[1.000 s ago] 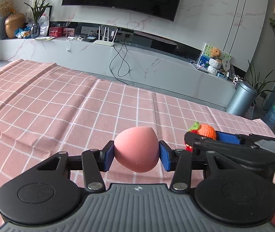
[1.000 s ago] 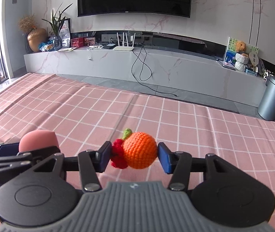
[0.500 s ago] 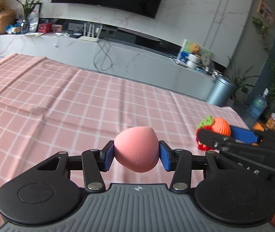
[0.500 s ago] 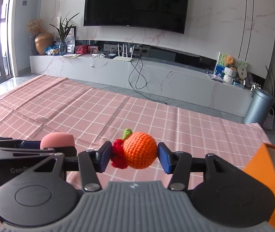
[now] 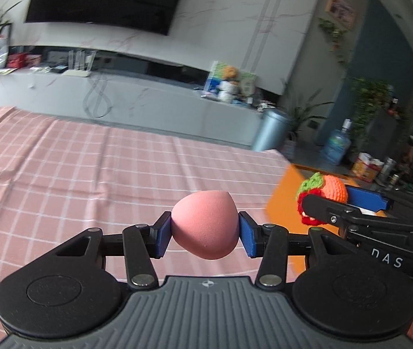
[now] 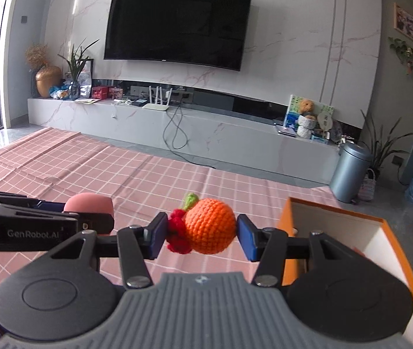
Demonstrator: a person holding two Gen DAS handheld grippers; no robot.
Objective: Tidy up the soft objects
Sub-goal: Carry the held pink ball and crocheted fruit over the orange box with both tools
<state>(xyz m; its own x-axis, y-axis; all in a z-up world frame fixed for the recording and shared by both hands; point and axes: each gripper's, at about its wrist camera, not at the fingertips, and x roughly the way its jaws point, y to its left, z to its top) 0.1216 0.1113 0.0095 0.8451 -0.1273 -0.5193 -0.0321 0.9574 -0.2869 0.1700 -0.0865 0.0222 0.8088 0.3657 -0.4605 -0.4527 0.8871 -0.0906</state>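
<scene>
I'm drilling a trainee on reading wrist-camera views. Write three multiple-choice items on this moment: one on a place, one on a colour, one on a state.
1. Where is the orange box with the white inside, in the right wrist view?
A. Low on the right, on the checked cloth
B. On the TV bench
C. Under the television

2. What colour is the egg-shaped sponge in the left claw?
A. Blue
B. Pink
C. Green

3. What state is the right claw in?
A. Wide open and bare
B. Shut on nothing
C. Shut on the crochet orange

Answers:
1 A: the orange box sits at the lower right on the pink checked cloth.
2 B: the sponge between the pads of the left claw is pink.
3 C: the blue pads of the right claw press both sides of the crochet orange.
</scene>
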